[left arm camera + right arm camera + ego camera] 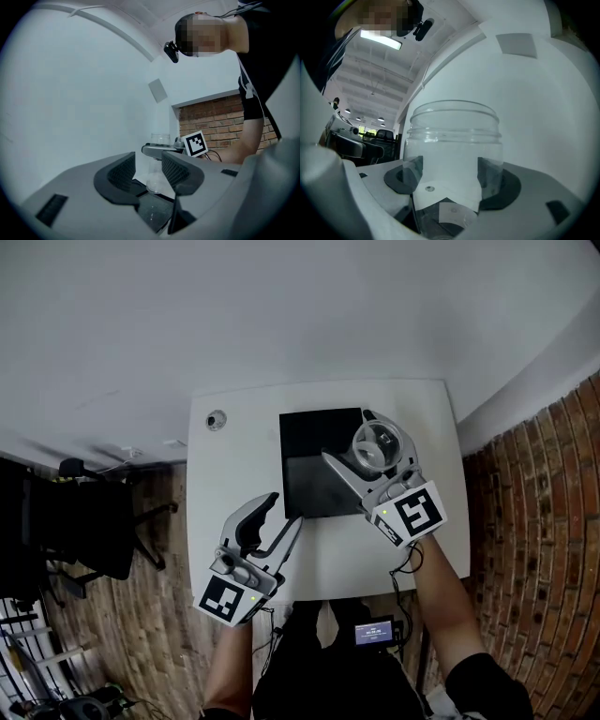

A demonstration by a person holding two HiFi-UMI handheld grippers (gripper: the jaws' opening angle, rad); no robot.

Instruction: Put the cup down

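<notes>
Overhead, in the head view, a white table (234, 474) was seen with a black mat (309, 451) laid on it and a small round object (217, 420) near its far left corner. The right gripper (368, 441) was held over the mat's right side with a clear cup (377, 443) between its jaws. The left gripper (283, 511) was held over the table's near left part, well apart from the cup.

In the left gripper view, the jaws were seen standing apart with nothing gripped between them. Beyond the gap, the cup was seen upright, clasped below its rim by the right gripper, whose marker cube (194, 144) was shown beside it. The cup's base was low over the mat; whether it touched could not be told.

In the right gripper view, the jaws were spread wide, and both pads (490, 174) were pressed against the cup's sides, below its ridged rim.
</notes>
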